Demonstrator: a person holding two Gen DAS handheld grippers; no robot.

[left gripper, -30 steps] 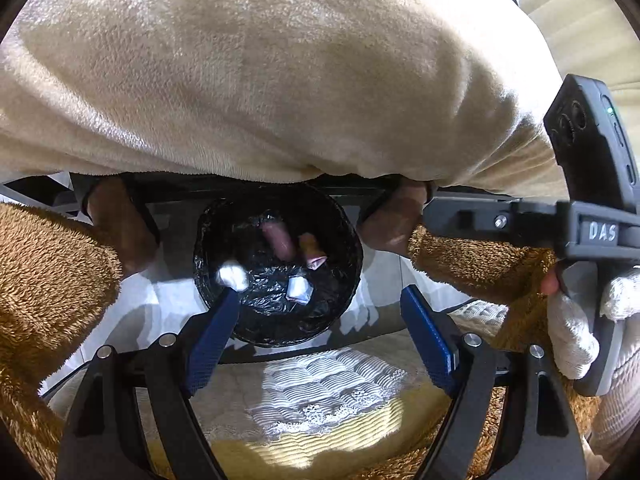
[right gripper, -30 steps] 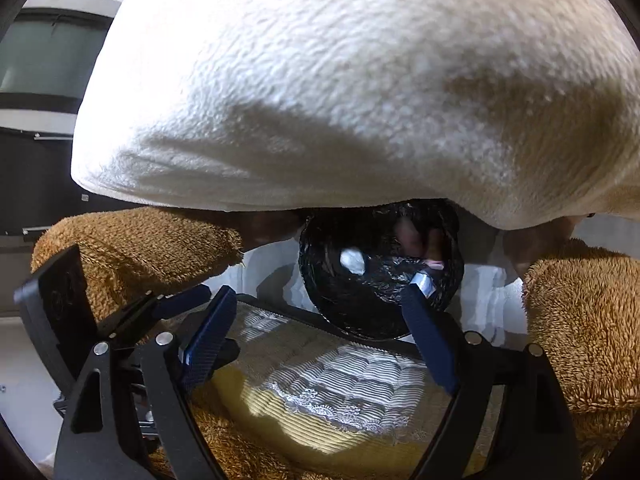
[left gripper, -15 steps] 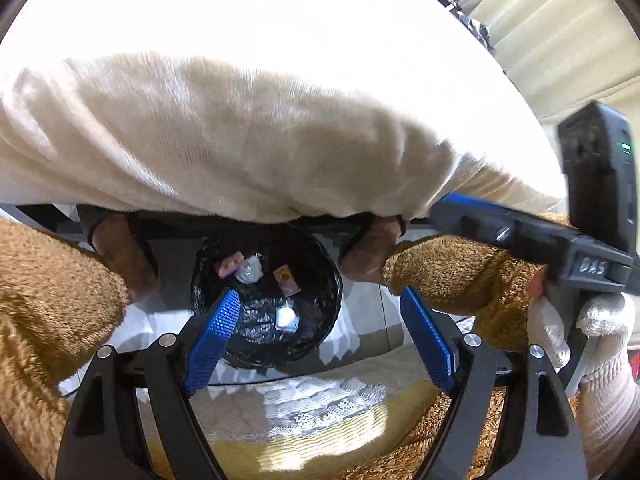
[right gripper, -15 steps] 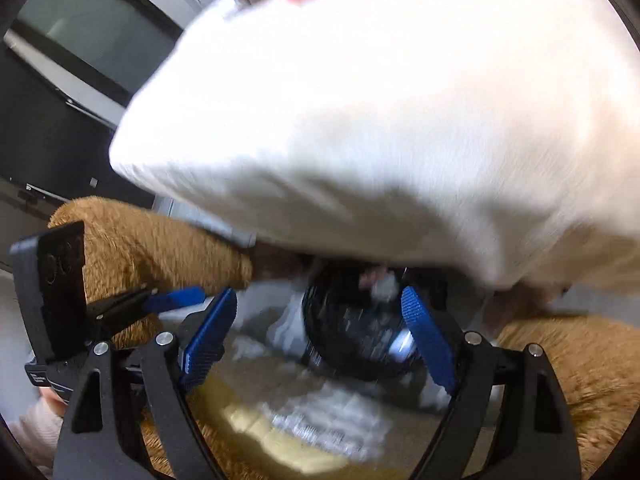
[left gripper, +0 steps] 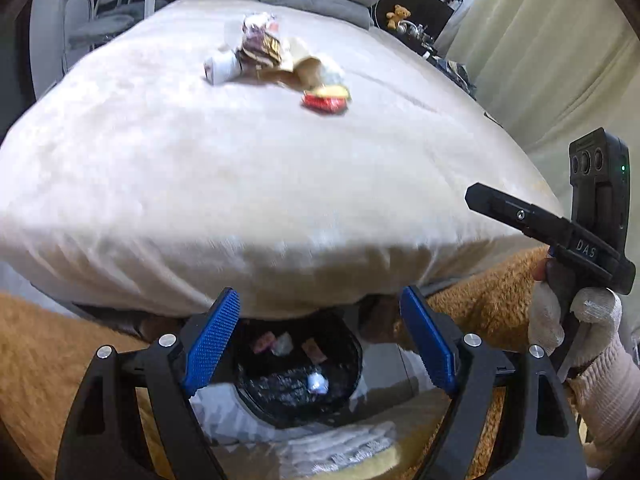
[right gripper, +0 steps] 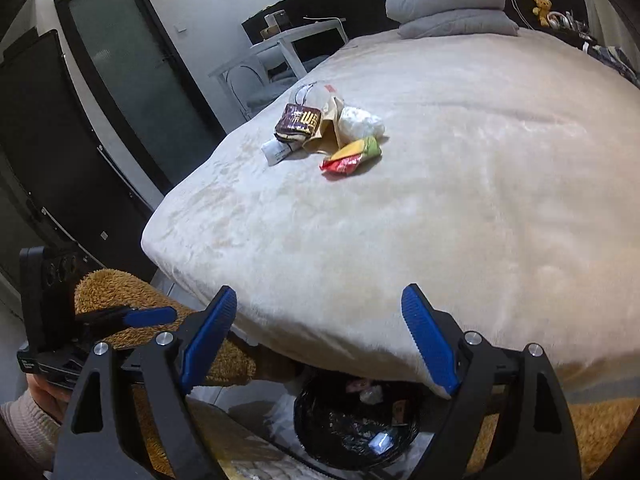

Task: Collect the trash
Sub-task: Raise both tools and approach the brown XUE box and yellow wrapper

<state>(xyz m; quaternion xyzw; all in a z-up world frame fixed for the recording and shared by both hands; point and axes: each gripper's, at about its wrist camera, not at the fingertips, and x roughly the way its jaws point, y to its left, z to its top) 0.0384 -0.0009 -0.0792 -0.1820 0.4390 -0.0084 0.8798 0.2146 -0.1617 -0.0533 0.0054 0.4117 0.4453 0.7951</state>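
1. A wide bed (right gripper: 460, 208) with a cream plush cover is seen ahead of the gripper.
2. Folded grey pillows (right gripper: 450, 8) are stacked at its far end.
3. A dark frosted-glass door (right gripper: 132, 80) is set in the white wall to the left.
4. A white side table (right gripper: 296, 38) stands beyond the bed.
5. Pale curtains (left gripper: 560, 64) hang at right.

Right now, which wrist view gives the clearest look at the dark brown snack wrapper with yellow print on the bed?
The right wrist view: the dark brown snack wrapper with yellow print is sharp there, its print facing the camera, atop the pile of litter on the cream bedspread. The left wrist view shows it smaller, blurred and farther off.
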